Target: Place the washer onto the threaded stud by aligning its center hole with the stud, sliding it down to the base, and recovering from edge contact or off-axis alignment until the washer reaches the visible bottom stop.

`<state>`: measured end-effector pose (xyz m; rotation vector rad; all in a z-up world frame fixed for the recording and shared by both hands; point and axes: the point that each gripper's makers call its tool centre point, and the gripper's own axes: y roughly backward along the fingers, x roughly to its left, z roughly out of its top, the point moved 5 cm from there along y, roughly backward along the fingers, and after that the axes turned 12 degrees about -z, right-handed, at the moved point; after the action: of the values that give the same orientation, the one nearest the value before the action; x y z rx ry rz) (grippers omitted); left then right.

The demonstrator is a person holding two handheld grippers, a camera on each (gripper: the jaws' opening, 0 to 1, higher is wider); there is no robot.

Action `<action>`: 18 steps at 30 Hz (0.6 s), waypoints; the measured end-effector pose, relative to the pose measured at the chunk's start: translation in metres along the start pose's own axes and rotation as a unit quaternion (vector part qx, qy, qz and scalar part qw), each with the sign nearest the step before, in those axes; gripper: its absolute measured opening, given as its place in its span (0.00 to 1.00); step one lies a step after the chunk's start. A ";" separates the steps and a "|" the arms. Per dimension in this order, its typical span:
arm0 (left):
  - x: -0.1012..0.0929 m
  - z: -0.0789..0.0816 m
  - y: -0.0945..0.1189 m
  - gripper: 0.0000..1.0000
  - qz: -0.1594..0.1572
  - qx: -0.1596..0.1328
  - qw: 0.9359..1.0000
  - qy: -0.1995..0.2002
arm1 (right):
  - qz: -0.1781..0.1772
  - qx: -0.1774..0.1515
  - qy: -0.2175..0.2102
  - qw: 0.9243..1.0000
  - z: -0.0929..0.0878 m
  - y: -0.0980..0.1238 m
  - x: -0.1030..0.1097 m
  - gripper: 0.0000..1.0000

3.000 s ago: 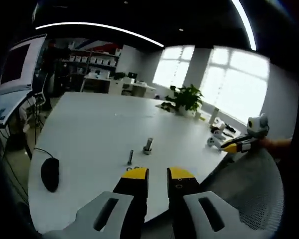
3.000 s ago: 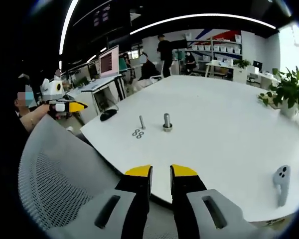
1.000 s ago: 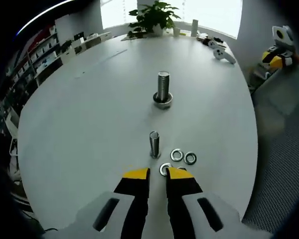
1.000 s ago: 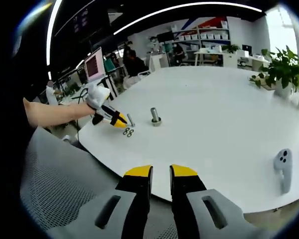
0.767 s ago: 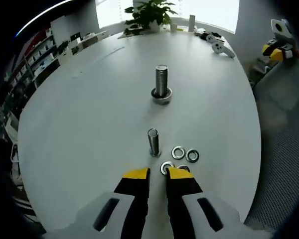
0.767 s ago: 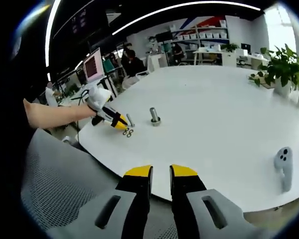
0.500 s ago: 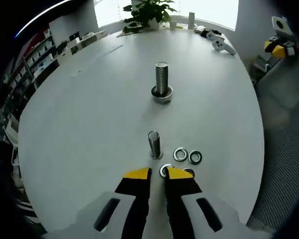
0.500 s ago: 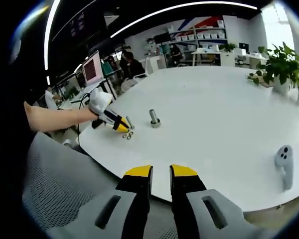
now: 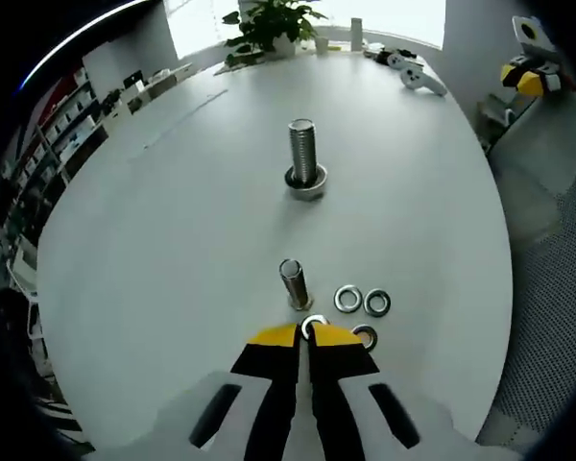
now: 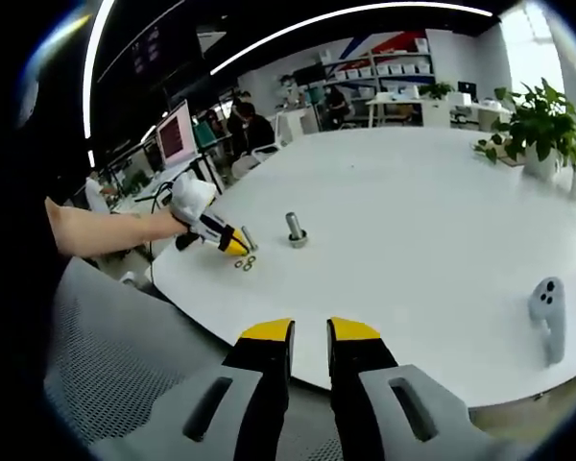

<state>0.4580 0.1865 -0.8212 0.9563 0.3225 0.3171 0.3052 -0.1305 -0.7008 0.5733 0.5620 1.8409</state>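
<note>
A thin threaded stud (image 9: 291, 283) stands upright on the white table (image 9: 173, 221), with a thicker bolt (image 9: 303, 154) on a wide base behind it. My left gripper (image 9: 305, 332) is shut on a washer (image 9: 314, 324) just right of the thin stud's foot, at table level. Three more washers (image 9: 348, 299) lie flat to the right. In the right gripper view the left gripper (image 10: 232, 244) sits by the thin stud (image 10: 249, 237), the thicker bolt (image 10: 295, 229) and the washers (image 10: 246, 262). My right gripper (image 10: 310, 331) stays open off the table's near edge, over a chair.
A potted plant (image 9: 269, 21) and white hand controllers (image 9: 418, 77) are at the table's far end. Another controller (image 10: 547, 312) lies right, a plant (image 10: 542, 130) beyond it. A grey mesh chair back (image 10: 125, 375) is below left. Desks, a monitor (image 10: 176, 134) and people stand behind.
The left gripper's jaws have come together around the nearest washer, and that hand has edged slightly forward. The right gripper has held still.
</note>
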 end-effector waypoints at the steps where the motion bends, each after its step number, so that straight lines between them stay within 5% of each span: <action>1: 0.000 0.000 0.000 0.00 0.004 0.002 1.000 -0.004 | 0.000 0.000 -0.001 1.000 0.000 0.000 0.000 0.16; 18: -0.005 0.000 0.022 0.00 0.026 -0.010 1.000 -0.005 | 0.002 -0.002 -0.007 1.000 0.000 -0.001 -0.001 0.16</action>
<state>0.4505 0.1964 -0.8020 0.9485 0.2843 0.3628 0.3059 -0.1309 -0.7012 0.5837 0.5488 1.8395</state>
